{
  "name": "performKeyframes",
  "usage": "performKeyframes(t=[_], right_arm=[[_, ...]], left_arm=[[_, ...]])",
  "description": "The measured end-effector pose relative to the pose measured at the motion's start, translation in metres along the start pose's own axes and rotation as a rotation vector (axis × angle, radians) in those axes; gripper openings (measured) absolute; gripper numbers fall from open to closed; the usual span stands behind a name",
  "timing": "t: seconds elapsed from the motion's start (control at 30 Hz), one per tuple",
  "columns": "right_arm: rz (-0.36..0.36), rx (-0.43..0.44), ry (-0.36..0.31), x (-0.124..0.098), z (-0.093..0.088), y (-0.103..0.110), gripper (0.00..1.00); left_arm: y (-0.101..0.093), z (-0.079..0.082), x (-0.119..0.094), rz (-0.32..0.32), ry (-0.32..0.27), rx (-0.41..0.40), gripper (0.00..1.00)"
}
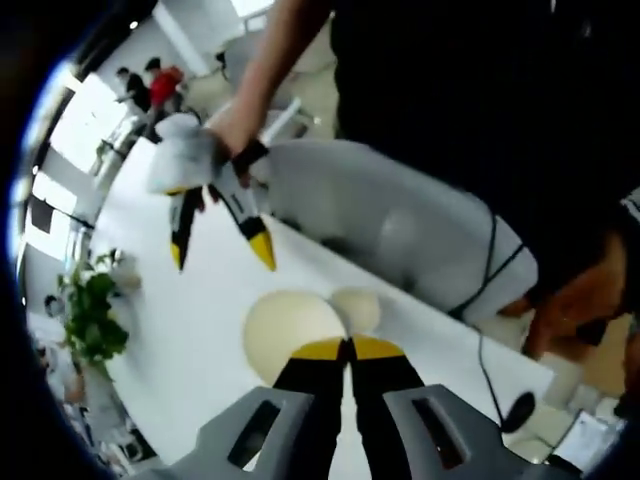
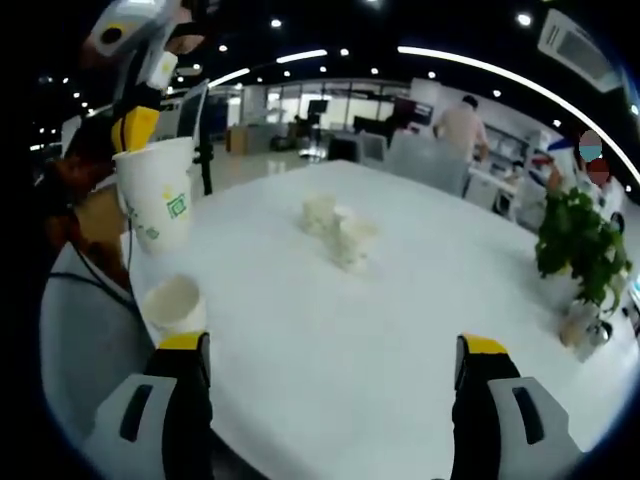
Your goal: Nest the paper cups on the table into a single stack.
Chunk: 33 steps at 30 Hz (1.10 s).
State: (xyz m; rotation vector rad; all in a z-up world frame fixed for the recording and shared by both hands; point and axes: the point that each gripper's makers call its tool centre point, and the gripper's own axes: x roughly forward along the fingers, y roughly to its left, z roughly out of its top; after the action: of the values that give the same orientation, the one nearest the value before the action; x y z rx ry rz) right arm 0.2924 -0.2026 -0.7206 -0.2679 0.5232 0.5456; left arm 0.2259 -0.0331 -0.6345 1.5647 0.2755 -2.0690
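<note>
Left gripper (image 2: 135,125) pinches the rim of a tall paper cup (image 2: 155,205), lifted above the white table (image 2: 380,330). Right gripper (image 2: 335,360) hangs wide open, holding nothing; small cups (image 2: 338,230) cluster mid-table, another cup (image 2: 175,303) near the edge

table (image 2: 400,330): white | on it: three small cups (image 2: 338,232), near-edge cup (image 2: 174,302), potted plant (image 2: 578,262)

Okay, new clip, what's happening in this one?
A person is nesting paper cups on a white table. The left gripper is shut on the rim of a paper cup, holding it above a second cup near the table edge. The right gripper is open and empty. A cluster of cups waits mid-table, and a potted plant stands nearby.
</note>
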Motion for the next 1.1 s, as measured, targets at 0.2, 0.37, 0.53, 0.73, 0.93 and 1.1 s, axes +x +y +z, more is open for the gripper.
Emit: performKeyframes(t=[0.2, 0.37, 0.53, 0.73, 0.93, 1.1], right_arm=[[-0.001, 0.006, 0.004, 0.001, -0.001, 0.0, 1.0], [0.006, -0.001, 0.005, 0.0, 0.0, 0.002, 1.0], [0.004, 0.001, 0.01, -0.002, -0.002, 0.001, 1.0], [0.003, 0.002, 0.013, -0.004, -0.004, 0.0, 1.0], [0.004, 0.004, 0.017, -0.005, -0.005, 0.001, 1.0], [0.009, 0.009, 0.019, -0.004, -0.007, 0.004, 1.0]], left_arm=[[-0.004, 0.003, 0.007, -0.007, -0.005, 0.01, 0.0], [-0.011, 0.005, 0.017, -0.033, -0.009, 0.015, 0.0], [-0.014, 0.004, 0.025, -0.041, -0.008, 0.022, 0.0], [-0.017, 0.0, 0.033, -0.051, 0.012, 0.054, 0.0], [-0.016, -0.001, 0.04, -0.054, 0.014, 0.046, 0.0], [-0.016, 0.0, 0.046, -0.056, 0.002, 0.043, 0.0]])
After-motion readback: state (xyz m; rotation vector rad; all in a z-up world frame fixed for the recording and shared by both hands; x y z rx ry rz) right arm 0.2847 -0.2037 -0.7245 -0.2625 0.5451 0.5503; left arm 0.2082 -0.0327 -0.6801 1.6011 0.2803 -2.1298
